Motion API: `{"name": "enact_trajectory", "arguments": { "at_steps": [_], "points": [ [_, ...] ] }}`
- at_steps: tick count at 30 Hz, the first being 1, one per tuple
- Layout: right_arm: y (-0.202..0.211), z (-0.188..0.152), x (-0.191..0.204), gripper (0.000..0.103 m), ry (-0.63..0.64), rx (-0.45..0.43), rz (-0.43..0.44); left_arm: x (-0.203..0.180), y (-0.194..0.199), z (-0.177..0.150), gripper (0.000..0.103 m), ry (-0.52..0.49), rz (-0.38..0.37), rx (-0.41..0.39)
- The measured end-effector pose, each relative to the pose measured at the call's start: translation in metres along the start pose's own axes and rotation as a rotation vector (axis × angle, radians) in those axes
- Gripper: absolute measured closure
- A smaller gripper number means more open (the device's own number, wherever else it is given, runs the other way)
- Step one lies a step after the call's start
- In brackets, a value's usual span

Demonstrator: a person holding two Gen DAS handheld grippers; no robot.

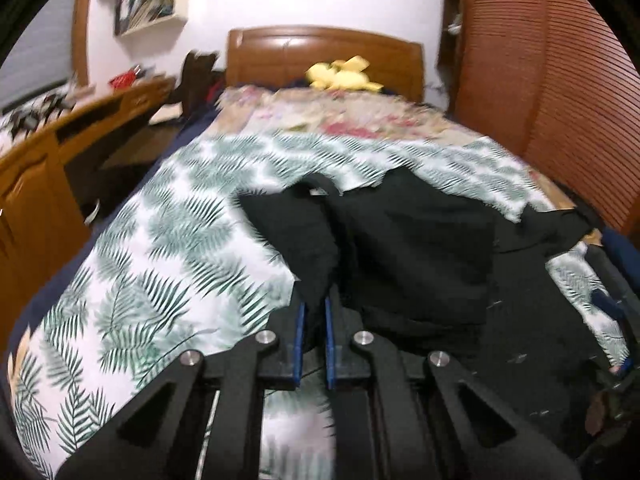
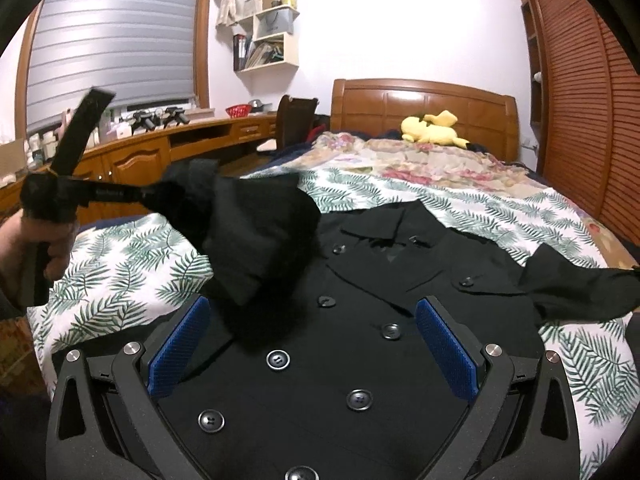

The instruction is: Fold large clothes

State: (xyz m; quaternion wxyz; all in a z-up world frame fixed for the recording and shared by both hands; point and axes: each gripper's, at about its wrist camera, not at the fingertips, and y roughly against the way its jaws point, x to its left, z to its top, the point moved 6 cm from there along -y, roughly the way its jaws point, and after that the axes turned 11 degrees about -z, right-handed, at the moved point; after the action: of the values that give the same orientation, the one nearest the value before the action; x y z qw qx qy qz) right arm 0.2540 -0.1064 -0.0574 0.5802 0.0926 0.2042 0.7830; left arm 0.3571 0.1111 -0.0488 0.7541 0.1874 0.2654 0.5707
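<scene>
Left gripper (image 1: 316, 320) narrow, pinching sleeve (image 2: 256, 240), lifted over near-left of black coat (image 2: 360, 352). Right gripper (image 2: 312, 348) wide, hovering above buttoned front on leaf-print bedspread (image 2: 120, 280). Judged soft, heavyish, droopy; best grabbed at cuff or hem.

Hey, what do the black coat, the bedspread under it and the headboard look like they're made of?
Black coat: matte woven cloth, maybe wool or a blend; it shows no shine, drapes heavily, and has glossy dark buttons, likely plastic.
Leaf-print bedspread: thin printed fabric, probably cotton, lying in soft wrinkles.
Headboard: reddish-brown wood with a glossy varnish, judging by the highlights on its panels.
</scene>
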Motion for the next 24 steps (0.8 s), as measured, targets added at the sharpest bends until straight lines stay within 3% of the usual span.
{"name": "enact_trajectory", "arguments": {
  "at_steps": [5, 11, 18, 24],
  "points": [
    [0.013, 0.004, -0.018, 0.0, -0.026, -0.017, -0.012, -0.058, 0.009, 0.014, 0.099, -0.076, -0.059, -0.027],
    [0.021, 0.005, -0.035, 0.0, -0.044, -0.021, -0.034, -0.106, 0.014, 0.005, 0.097, -0.16, -0.029, -0.063],
    [0.022, 0.004, -0.049, 0.0, -0.06, -0.014, -0.06, -0.14, 0.024, -0.023, 0.09, -0.222, -0.013, -0.058],
    [0.024, 0.006, -0.055, 0.0, -0.07, -0.015, -0.08, -0.151, 0.029, -0.042, 0.076, -0.212, -0.02, -0.057]
  ]
}}
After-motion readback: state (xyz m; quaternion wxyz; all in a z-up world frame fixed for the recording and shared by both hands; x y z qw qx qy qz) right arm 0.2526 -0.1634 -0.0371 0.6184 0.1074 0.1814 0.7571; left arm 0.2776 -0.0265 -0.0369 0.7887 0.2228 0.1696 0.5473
